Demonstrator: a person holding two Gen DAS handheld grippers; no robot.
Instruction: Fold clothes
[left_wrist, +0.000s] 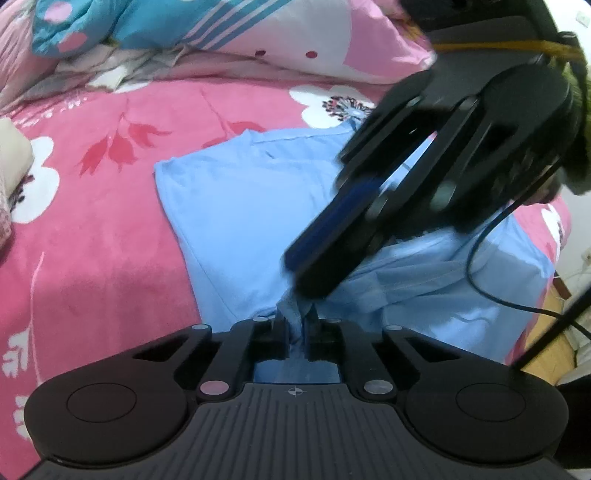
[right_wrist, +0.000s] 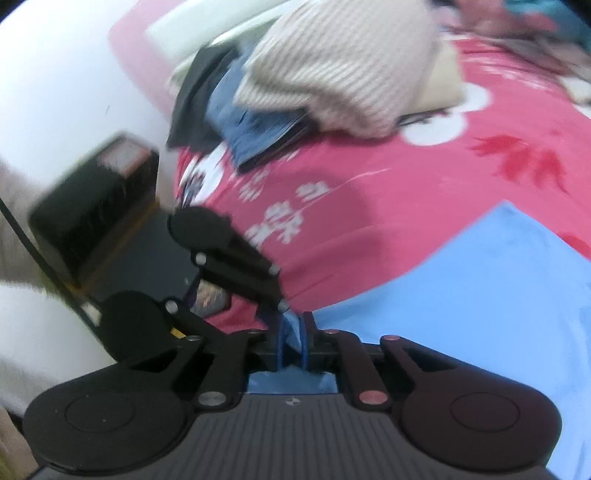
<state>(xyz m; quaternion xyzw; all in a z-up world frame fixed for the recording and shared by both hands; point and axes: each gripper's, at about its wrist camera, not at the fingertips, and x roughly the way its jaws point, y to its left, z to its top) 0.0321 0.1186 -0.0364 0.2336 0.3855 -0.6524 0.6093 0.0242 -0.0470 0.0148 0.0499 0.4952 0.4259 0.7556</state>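
Note:
A light blue shirt (left_wrist: 236, 206) lies spread on a pink floral bedspread (left_wrist: 92, 240). At the bottom of the left wrist view, my left gripper (left_wrist: 295, 325) is shut on a bunched tuft of the shirt's near edge. My right gripper (left_wrist: 306, 284) slants down from the upper right, blurred, its tips meeting the same tuft just above my left one. In the right wrist view my right gripper (right_wrist: 293, 328) has blue cloth filling the narrow gap between its pads. My left gripper (right_wrist: 275, 291) comes in from the left to the same spot. The rest of the shirt (right_wrist: 480, 295) spreads out to the right.
A pile of clothes sits at the far end of the bedspread (right_wrist: 369, 206): a beige ribbed knit (right_wrist: 343, 70) over blue denim (right_wrist: 251, 129) and a dark garment (right_wrist: 195, 103). A pink and blue quilt (left_wrist: 221, 26) lies beyond the shirt. A black cable (left_wrist: 476, 266) hangs over the bed's right edge.

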